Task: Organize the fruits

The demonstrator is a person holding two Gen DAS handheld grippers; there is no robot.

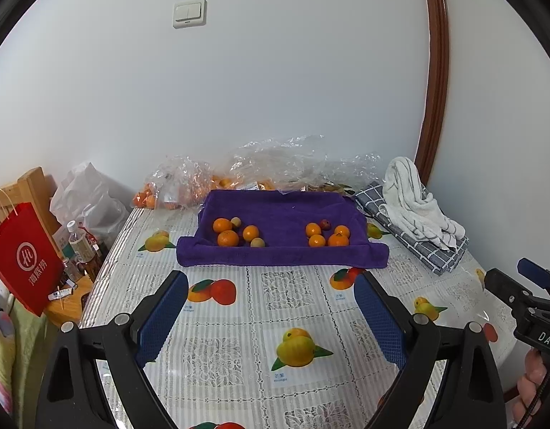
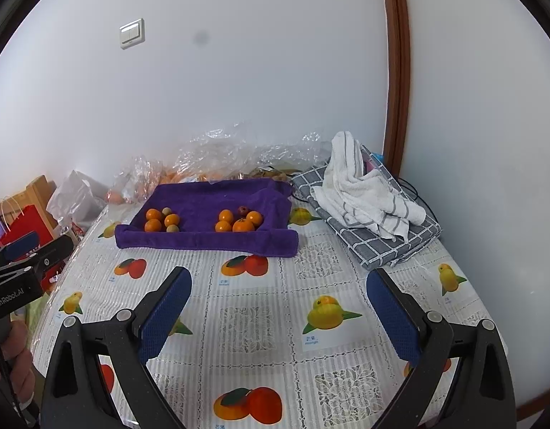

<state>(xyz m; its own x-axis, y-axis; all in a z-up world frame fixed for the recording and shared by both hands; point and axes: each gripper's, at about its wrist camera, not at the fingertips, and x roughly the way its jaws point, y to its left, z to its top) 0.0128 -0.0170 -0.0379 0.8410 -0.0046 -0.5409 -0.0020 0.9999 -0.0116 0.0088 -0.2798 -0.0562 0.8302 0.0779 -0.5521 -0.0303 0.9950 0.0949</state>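
Observation:
A purple towel (image 1: 282, 254) (image 2: 203, 241) lies folded like a tray at the far side of the table. On its left part sits a group of oranges (image 1: 227, 238) (image 2: 153, 225) with two small pale fruits. On its right part sits another group of oranges (image 1: 338, 240) (image 2: 243, 225) with one small dark red fruit (image 1: 324, 223) (image 2: 243, 210). My left gripper (image 1: 271, 279) hovers open and empty over the tablecloth, short of the towel. My right gripper (image 2: 278, 275) is also open and empty, at a like distance from the towel.
Clear plastic bags with more oranges (image 1: 182, 186) lie against the wall behind the towel. A white striped towel (image 1: 417, 207) rests on a grey checked cloth (image 1: 414, 245) at the right. A red paper bag (image 1: 23, 257) and bottles (image 1: 82, 246) stand left of the table edge.

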